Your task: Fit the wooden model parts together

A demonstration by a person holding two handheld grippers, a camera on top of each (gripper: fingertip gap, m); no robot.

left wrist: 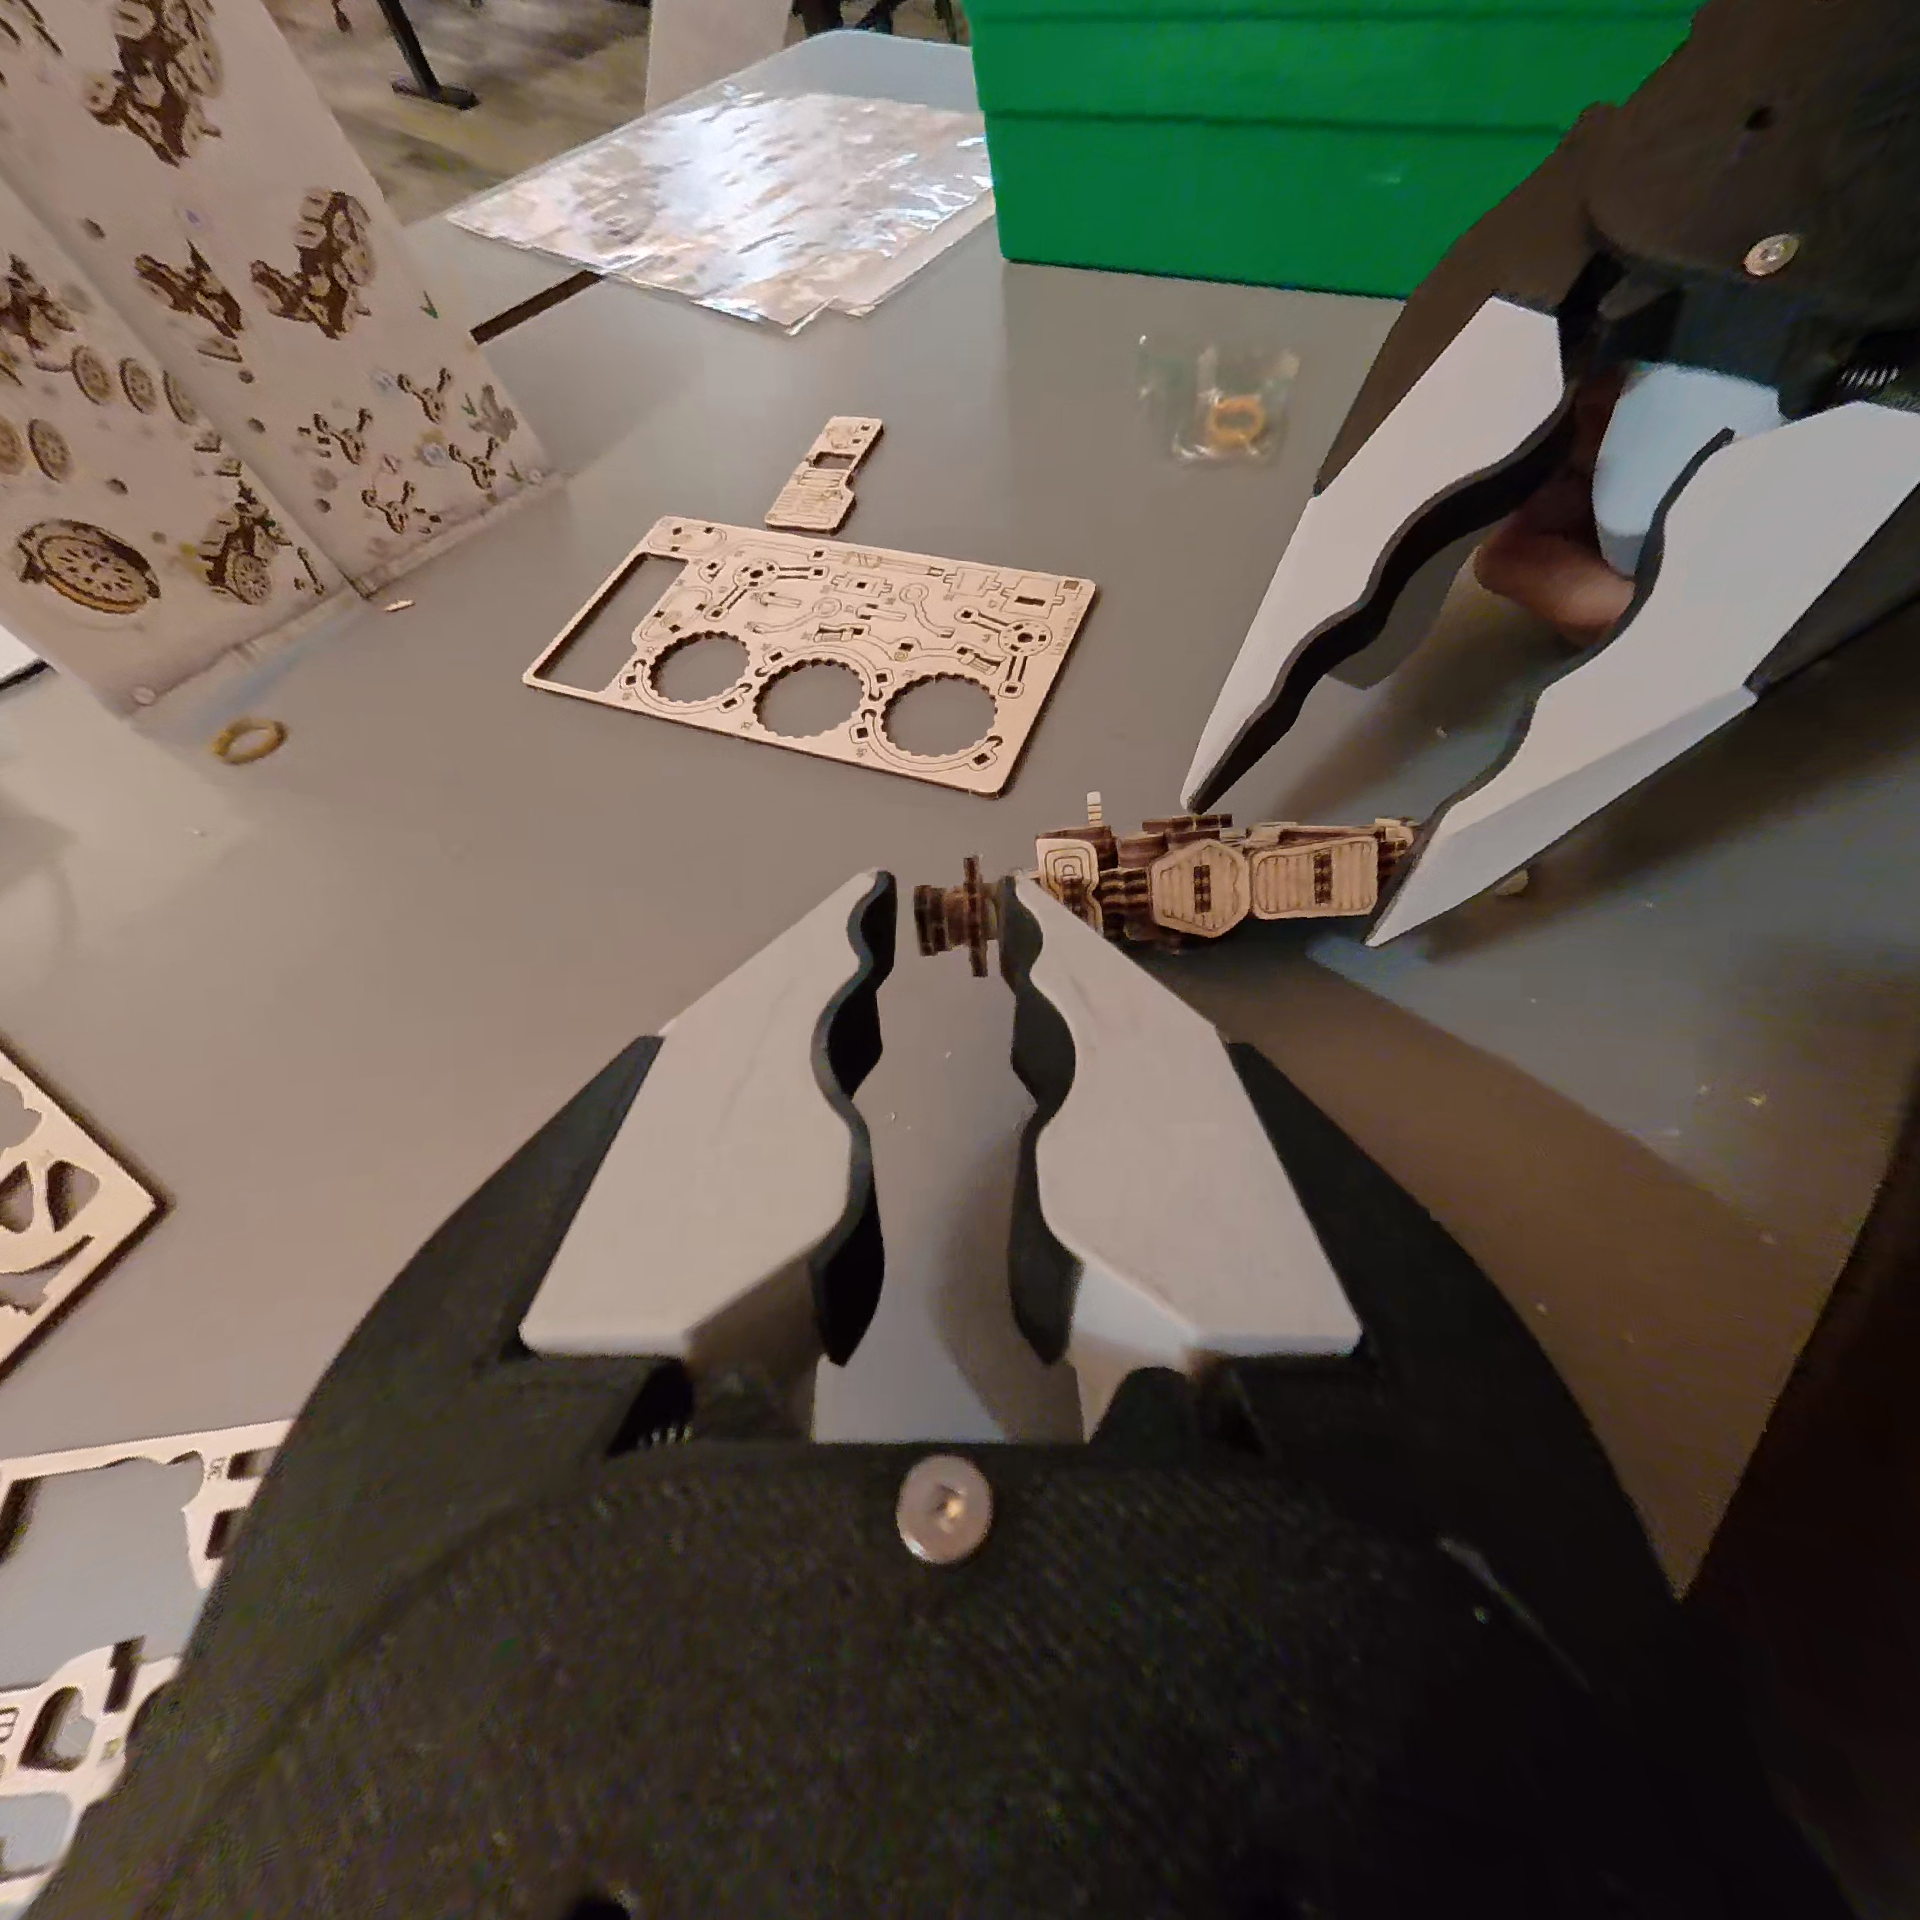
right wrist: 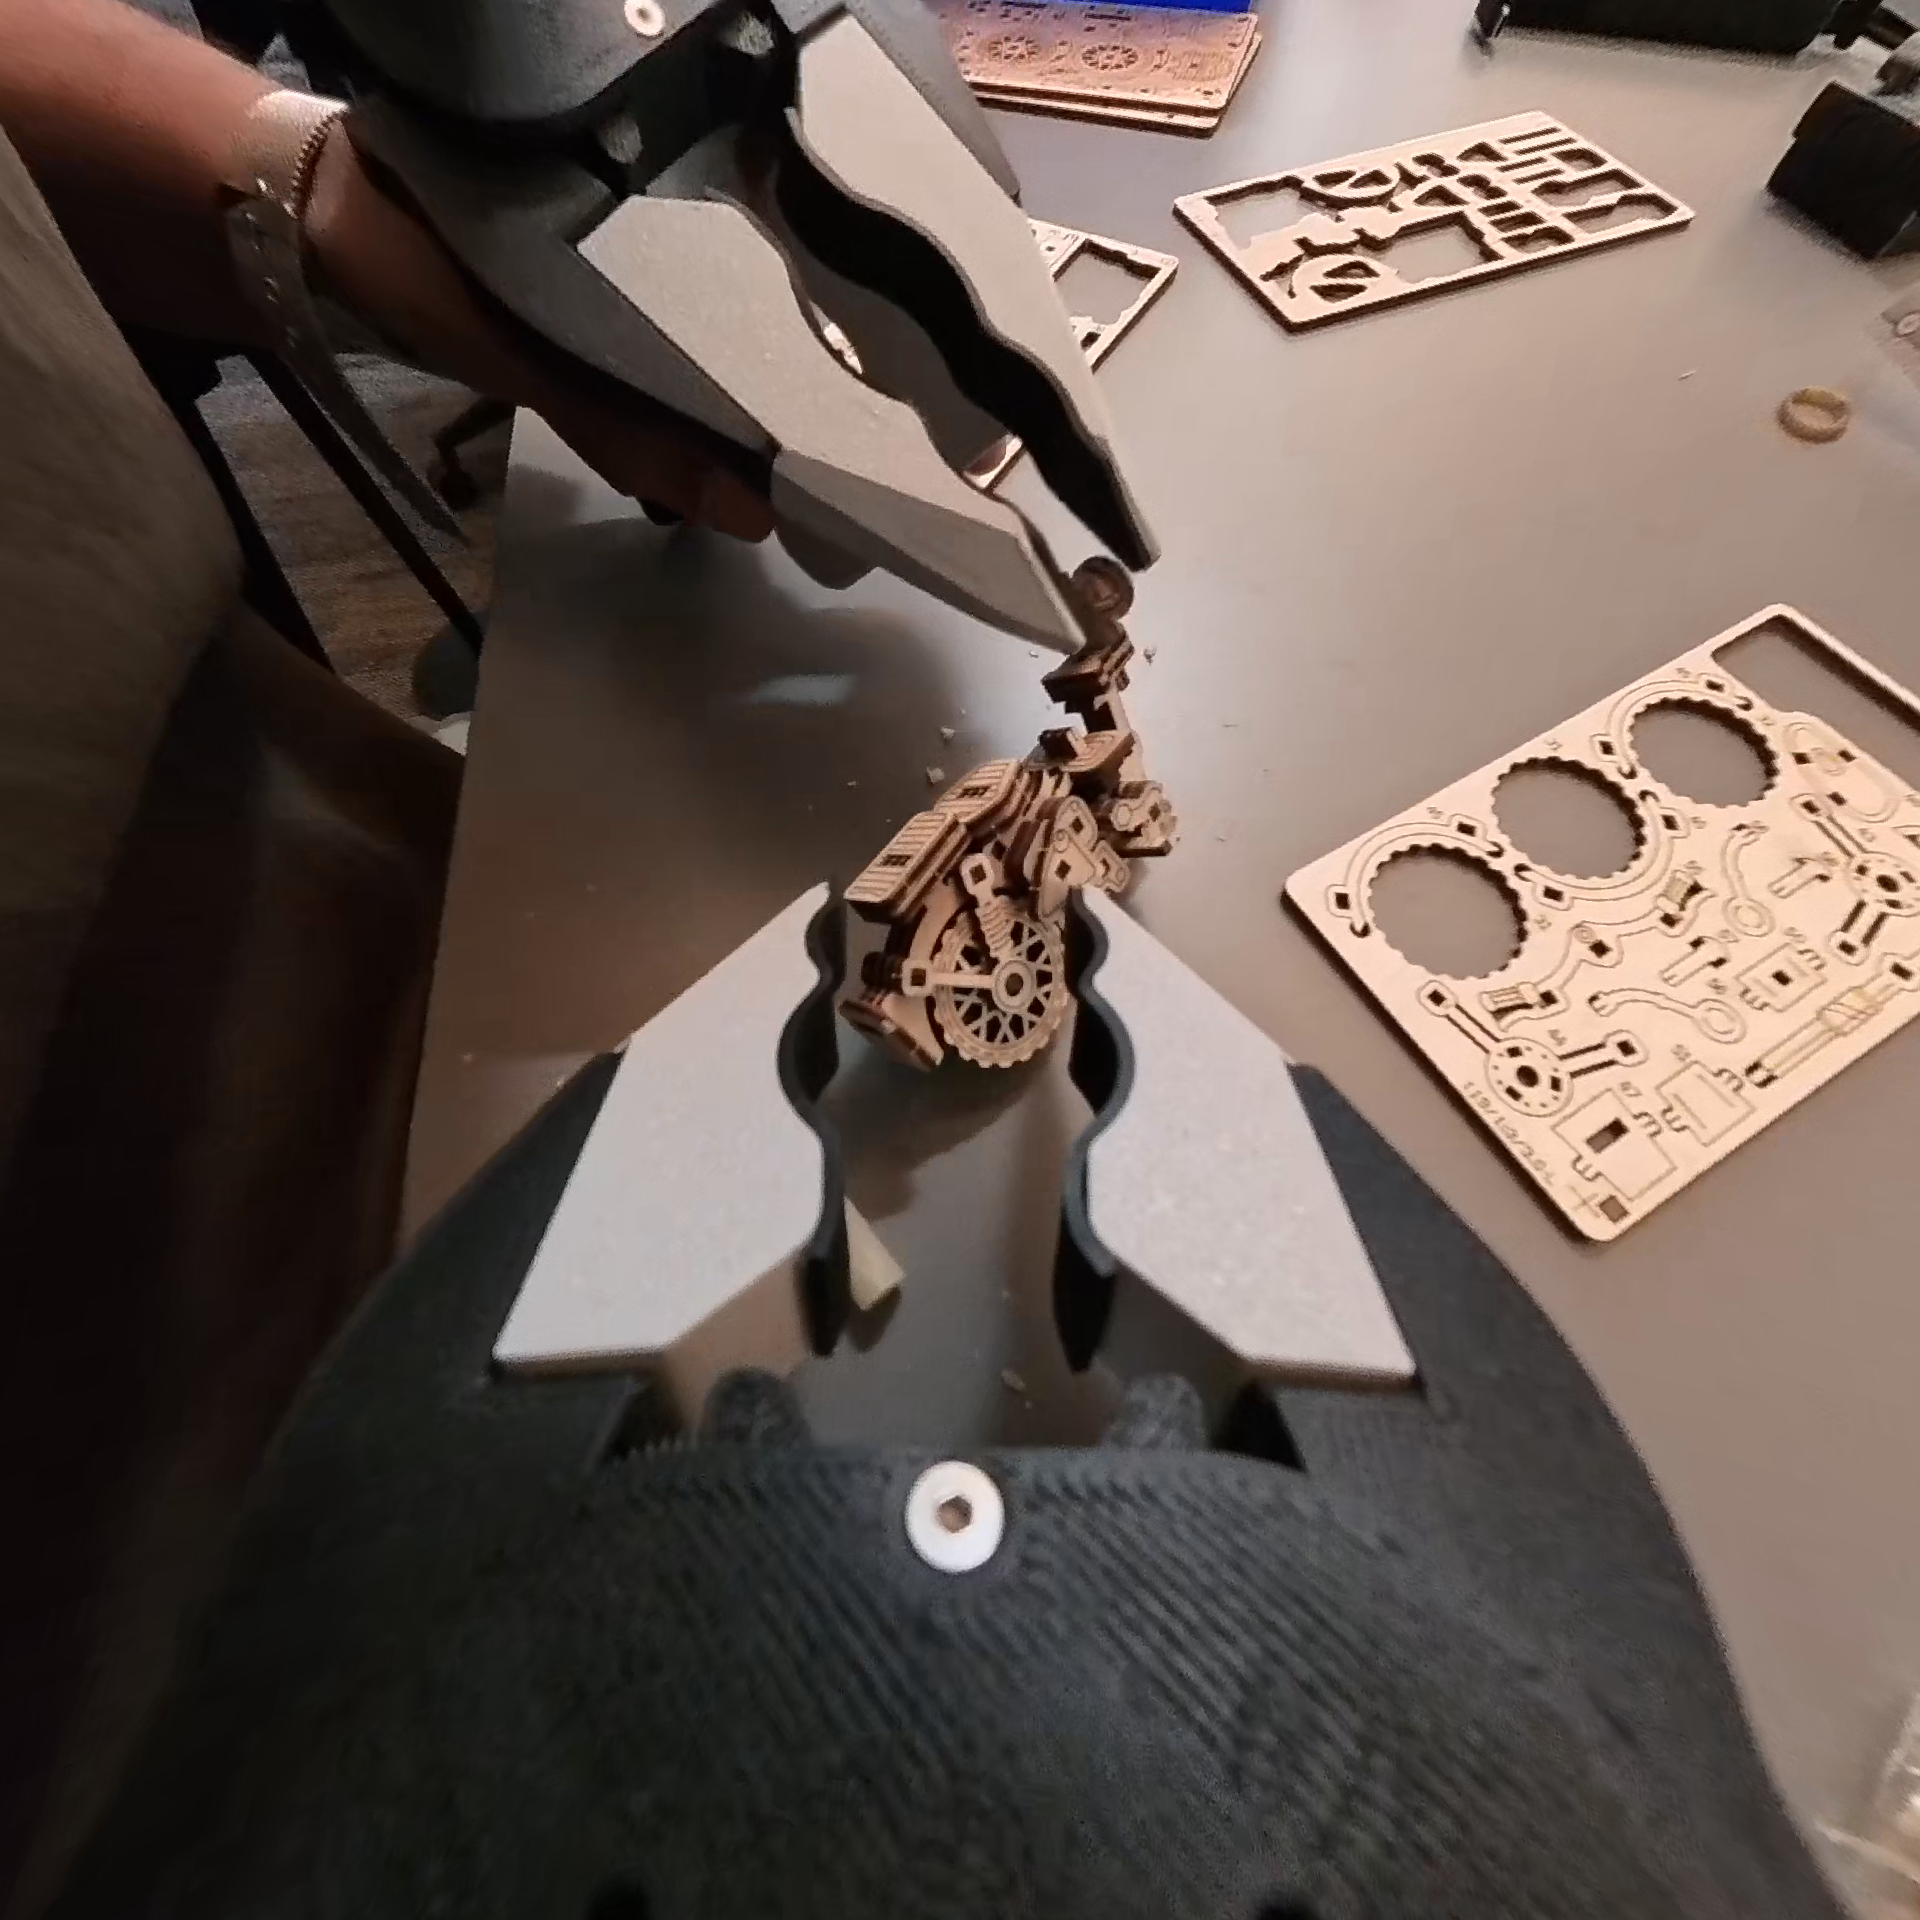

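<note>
A small wooden motorcycle model (right wrist: pixel 997 862) hangs just above the grey table (right wrist: pixel 1351 499), between both grippers. My right gripper (right wrist: pixel 961 914) is shut on its rear end, with the spoked wheel (right wrist: pixel 1003 987) between the fingertips. My left gripper (left wrist: pixel 951 899) is closed on the small round wooden part (left wrist: pixel 951 914) at the model's front end. In the right wrist view the left gripper (right wrist: pixel 1101 592) reaches in from the upper left and pinches that part (right wrist: pixel 1103 584). In the left wrist view the right gripper (left wrist: pixel 1294 873) comes in from the upper right onto the model (left wrist: pixel 1205 883).
A wooden parts sheet with three round holes (left wrist: pixel 810 644) (right wrist: pixel 1621 914) lies beyond the model. More punched sheets (right wrist: pixel 1434 218) lie farther off. A green bin (left wrist: pixel 1247 135), a plastic sleeve (left wrist: pixel 727 208), a standing leaflet (left wrist: pixel 208 312) and a small bag (left wrist: pixel 1226 426) are at the back. The table edge (right wrist: pixel 488 831) is close by.
</note>
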